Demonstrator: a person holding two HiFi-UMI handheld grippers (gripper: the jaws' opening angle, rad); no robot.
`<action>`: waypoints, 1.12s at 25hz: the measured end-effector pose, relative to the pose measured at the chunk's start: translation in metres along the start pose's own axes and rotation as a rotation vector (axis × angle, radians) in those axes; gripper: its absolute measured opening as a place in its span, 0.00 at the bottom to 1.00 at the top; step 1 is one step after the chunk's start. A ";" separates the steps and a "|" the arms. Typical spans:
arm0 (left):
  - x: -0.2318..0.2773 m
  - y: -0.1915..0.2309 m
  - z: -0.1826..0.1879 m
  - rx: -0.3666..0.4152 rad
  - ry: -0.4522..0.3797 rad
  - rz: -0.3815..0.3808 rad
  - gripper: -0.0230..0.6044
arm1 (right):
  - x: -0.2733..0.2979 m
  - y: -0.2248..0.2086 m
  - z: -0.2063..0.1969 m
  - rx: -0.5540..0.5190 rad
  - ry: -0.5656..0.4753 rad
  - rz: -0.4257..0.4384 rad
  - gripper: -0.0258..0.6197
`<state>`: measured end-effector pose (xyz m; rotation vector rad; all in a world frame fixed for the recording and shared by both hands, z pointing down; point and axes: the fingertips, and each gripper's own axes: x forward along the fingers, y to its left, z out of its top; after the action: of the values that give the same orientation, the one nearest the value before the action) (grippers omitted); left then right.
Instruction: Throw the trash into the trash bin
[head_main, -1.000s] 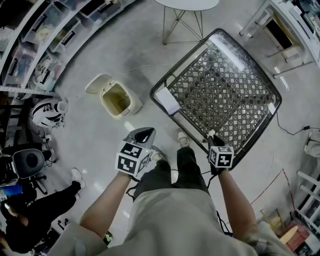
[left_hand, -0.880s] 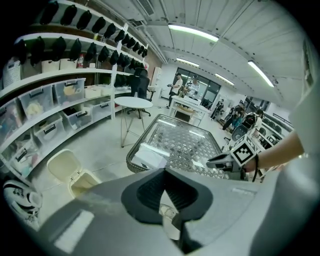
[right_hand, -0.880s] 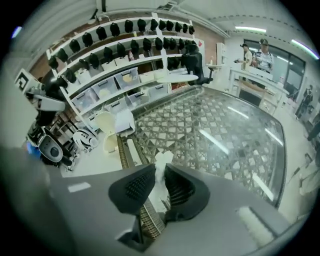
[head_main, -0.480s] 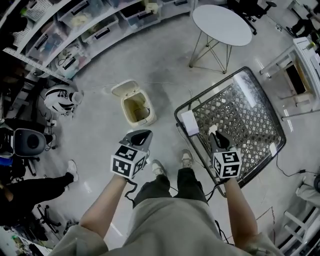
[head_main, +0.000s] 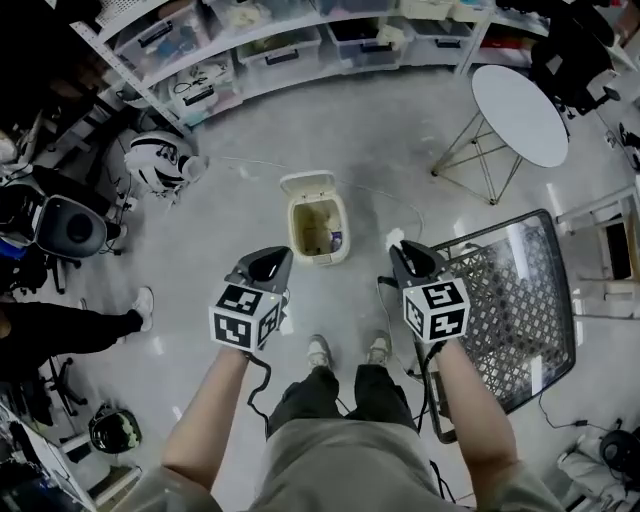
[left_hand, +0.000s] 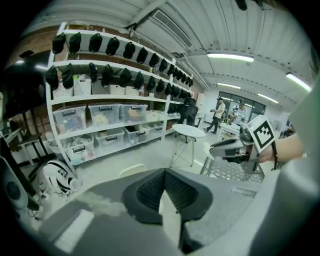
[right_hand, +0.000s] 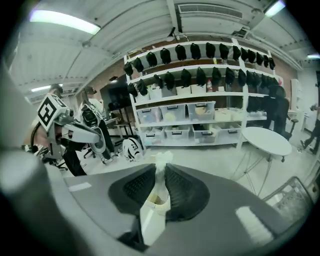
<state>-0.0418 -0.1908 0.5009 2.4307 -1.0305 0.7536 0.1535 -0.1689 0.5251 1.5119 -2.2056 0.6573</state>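
Right gripper (right_hand: 161, 176) pinches a crumpled white paper scrap (right_hand: 163, 161) between its 2 dark ribbed pads, and the scrap pokes out past the tips. Left gripper (left_hand: 164, 176) has its jaws pressed together and empty (their tips meet). Both are held over the grey floor (head_main: 230, 220), ahead of the person's 2 light shoes (head_main: 320, 352). Just past them stands a cream rectangular plastic trash bin (head_main: 296, 228), its lid (head_main: 305, 183) swung open. In the head view the scrap hangs right of the bin's rim. A black mesh-topped metal table (head_main: 510, 300) lies to the right, with a round white table (head_main: 520, 100) beyond it. White shelves of clear plastic boxes (head_main: 280, 45) line the far edge.
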 end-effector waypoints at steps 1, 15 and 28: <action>-0.001 0.011 -0.002 -0.012 -0.009 0.017 0.04 | 0.015 0.007 0.004 -0.009 0.003 0.017 0.14; 0.049 0.124 -0.082 -0.059 -0.014 0.086 0.04 | 0.211 0.058 -0.054 0.004 0.151 0.106 0.14; 0.150 0.153 -0.196 -0.065 0.072 0.069 0.04 | 0.330 0.033 -0.200 0.077 0.317 0.073 0.14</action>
<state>-0.1316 -0.2647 0.7672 2.3059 -1.0986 0.8120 0.0186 -0.2930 0.8666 1.2656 -2.0204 0.9446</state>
